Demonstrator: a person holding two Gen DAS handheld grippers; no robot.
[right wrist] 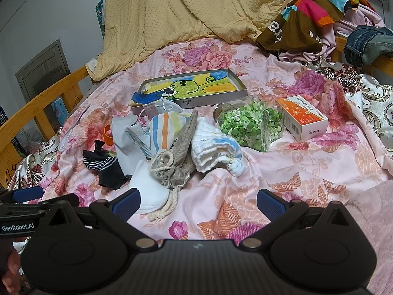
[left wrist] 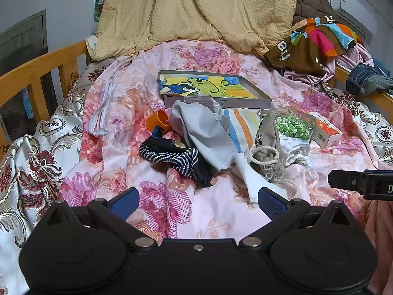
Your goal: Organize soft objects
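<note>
Right now your left gripper and right gripper both hover with fingers spread wide, holding nothing; the soft pile lies mid-frame on the bed, beside the jar

Wooden-railed bed spread with a pink floral sheet. Heaped at the head, a tan quilt. Mid-sheet, a shallow grey box holding a crayon drawing. Just before it, a tangle of soft things: grey cloth, dark striped sock, burlap drawstring pouch, folded white towel. Beside these, a jar of green bits on its side, touching an orange-and-white carton.
</note>
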